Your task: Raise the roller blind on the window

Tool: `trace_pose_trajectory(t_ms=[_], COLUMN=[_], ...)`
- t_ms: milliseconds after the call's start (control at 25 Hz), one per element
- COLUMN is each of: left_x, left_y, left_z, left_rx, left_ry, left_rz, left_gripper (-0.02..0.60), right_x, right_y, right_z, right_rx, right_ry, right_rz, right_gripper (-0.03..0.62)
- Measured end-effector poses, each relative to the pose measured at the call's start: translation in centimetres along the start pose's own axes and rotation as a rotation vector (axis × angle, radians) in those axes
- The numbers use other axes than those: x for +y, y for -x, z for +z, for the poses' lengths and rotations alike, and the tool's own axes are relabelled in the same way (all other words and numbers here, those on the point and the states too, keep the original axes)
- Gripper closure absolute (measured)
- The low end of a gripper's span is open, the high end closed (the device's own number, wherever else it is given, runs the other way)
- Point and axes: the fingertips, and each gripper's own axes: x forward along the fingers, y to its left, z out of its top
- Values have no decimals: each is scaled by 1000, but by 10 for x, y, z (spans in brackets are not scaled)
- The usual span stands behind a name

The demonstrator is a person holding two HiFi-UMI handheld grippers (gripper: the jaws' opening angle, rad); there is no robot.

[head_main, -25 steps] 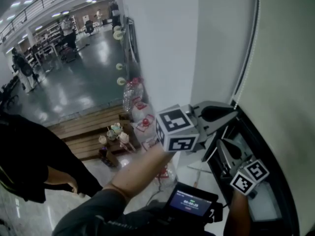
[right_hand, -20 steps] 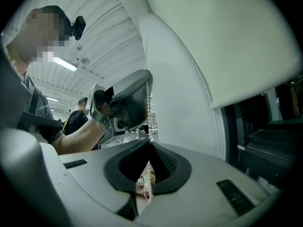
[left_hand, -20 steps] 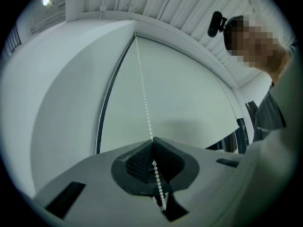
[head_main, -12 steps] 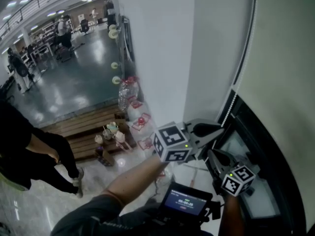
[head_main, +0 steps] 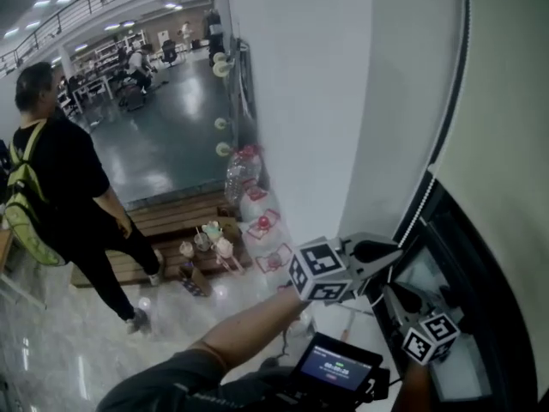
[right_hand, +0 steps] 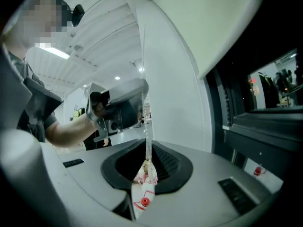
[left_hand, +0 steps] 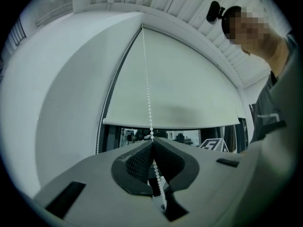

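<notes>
White bead chain (left_hand: pixel 146 79) crosses the cream blind (left_hand: pixel 189 93), clamped in left gripper (left_hand: pixel 151 142) jaws; right gripper (right_hand: pixel 147 144) jaws just opening around it

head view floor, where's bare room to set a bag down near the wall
Free: the dark glossy floor beyond the wooden platform. Crowded: along the wall, with bottles and cups, and a person standing at the platform's left end.

Head view: from above, steeply down beside the wall (head_main: pixel 292 101).
Left gripper view: close, upward at blind (left_hand: pixel 170 89).
Right gripper view: close, facing left claw (right_hand: pixel 141 98).
Shared: bead chain (left_hand: pixel 147 93).
</notes>
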Motion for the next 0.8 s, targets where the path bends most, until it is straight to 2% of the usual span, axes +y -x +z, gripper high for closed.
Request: trace_pose_trajectory(t_ms=[80, 320, 800], left_x=[-2, -7, -23], left_y=[0, 2, 1], left_z=[-1, -1, 3], left_rx=[-5, -13, -20], left_ry=[2, -22, -4], left_rz=[-2, -6, -37], left_gripper=[580, 580, 579], right_x=[-3, -1, 30], right_y=[14, 30, 29], right_z=[20, 98, 206], right_rx=[-45, -178, -318], right_ry=[21, 91, 175], right_rz=[-13, 5, 84], right_gripper=[509, 507, 493])
